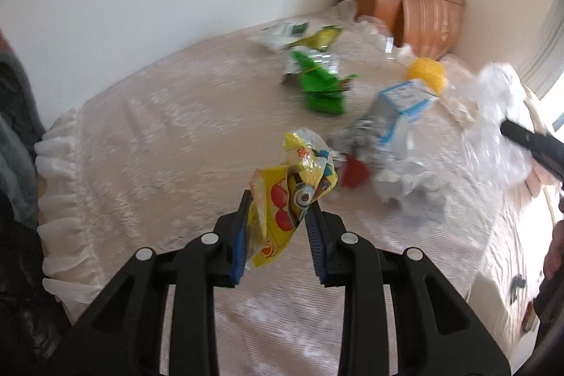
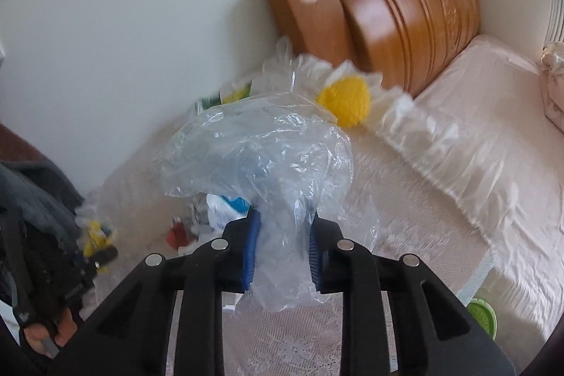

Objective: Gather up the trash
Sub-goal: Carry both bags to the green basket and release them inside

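Meanwhile left gripper (image 1: 278, 199) jaws pinch a yellow wrapper (image 1: 282, 199); right gripper (image 2: 283, 221) jaws pinch a clear plastic bag (image 2: 261, 147).

Left black two-finger gripper (image 1: 278, 210), lower centre of its wrist view: blue-padded fingers (image 1: 240, 235) pinch a crumpled yellow cartoon-print snack wrapper (image 1: 292, 192). Right black two-finger gripper (image 2: 283, 235), lower centre of its own view: blue pads (image 2: 251, 249) clamp a crumpled clear plastic bag (image 2: 261, 147), raised above the bed.
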Action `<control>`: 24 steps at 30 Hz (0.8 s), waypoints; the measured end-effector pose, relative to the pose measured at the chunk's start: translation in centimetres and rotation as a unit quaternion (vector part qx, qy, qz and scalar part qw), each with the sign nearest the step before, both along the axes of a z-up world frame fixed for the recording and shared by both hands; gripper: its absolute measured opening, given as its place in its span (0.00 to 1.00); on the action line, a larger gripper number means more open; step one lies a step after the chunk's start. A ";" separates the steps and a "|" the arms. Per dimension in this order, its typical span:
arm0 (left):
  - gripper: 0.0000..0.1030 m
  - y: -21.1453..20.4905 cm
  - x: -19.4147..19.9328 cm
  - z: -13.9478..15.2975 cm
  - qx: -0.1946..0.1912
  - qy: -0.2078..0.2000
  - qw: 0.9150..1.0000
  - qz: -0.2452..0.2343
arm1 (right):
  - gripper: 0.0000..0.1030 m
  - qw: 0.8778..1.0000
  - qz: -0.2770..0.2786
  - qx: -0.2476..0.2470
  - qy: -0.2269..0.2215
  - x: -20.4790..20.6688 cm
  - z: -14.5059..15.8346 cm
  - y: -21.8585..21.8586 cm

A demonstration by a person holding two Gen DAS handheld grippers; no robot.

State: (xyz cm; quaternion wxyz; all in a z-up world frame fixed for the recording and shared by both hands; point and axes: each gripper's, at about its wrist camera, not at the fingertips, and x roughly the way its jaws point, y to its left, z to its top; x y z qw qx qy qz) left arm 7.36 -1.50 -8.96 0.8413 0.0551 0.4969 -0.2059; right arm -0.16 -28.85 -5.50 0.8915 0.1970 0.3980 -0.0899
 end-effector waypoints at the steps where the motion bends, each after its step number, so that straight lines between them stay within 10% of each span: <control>1: 0.28 -0.5 -0.4 0.5 -0.003 -0.003 1.000 -0.009 | 0.24 1.000 -0.004 -0.001 -0.007 -0.4 0.5 -0.2; 12: 0.28 -9.5 -6.2 3.1 -0.010 -0.009 0.990 -0.142 | 0.24 0.993 -0.113 0.007 -0.017 -13.5 0.8 -4.1; 24: 0.28 -23.2 -17.2 2.7 0.000 0.011 0.968 -0.252 | 0.26 0.966 -0.233 0.061 0.092 -29.2 -10.4 -13.3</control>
